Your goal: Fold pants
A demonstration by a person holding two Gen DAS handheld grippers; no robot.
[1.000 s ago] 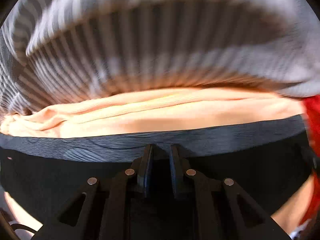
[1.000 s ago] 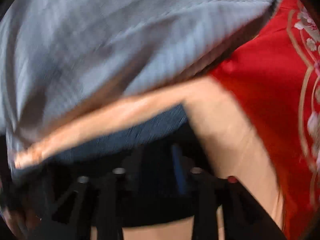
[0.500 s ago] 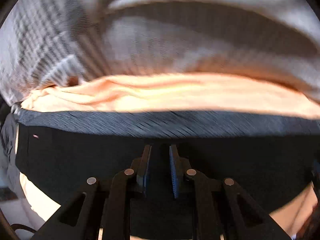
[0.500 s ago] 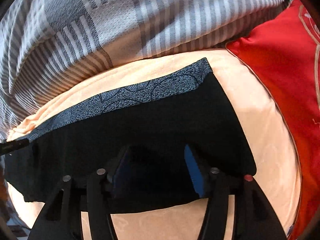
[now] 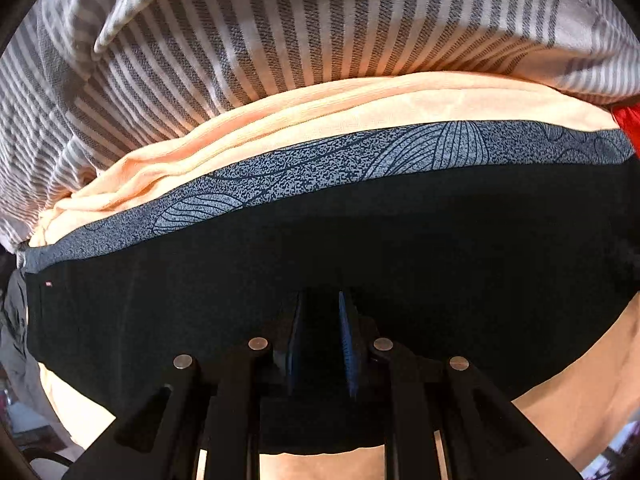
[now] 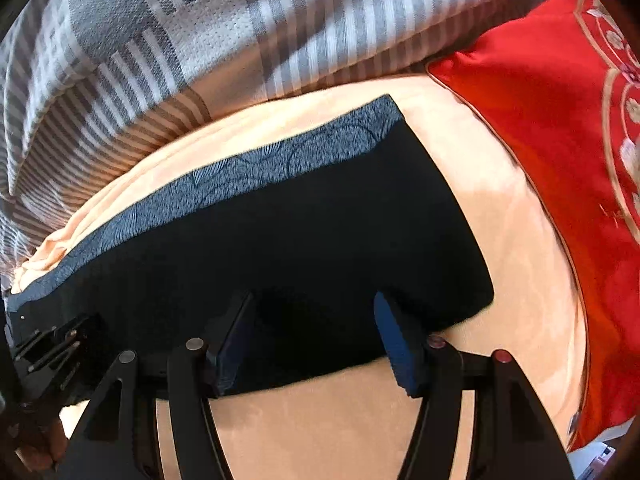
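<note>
The black pants (image 5: 360, 248) with a blue-grey patterned waistband (image 5: 320, 160) lie flat on a peach bedsheet (image 5: 360, 96). They also show in the right wrist view (image 6: 300, 240), waistband (image 6: 256, 176) at the far side. My left gripper (image 5: 320, 320) sits over the near edge of the pants, its jaws close together with dark cloth between them. My right gripper (image 6: 316, 312) is open, its pads (image 6: 396, 344) wide apart over the pants' near right edge. The left gripper also shows at the left edge of the right wrist view (image 6: 52, 344).
A grey and white striped blanket (image 5: 280, 32) is bunched behind the pants; it also shows in the right wrist view (image 6: 200, 40). A red embroidered pillow (image 6: 560, 120) lies to the right. Bare peach sheet (image 6: 320, 420) lies in front.
The pants came down flat on the sheet. My right gripper opened and let them go. My left gripper stayed nearly closed at the near edge.
</note>
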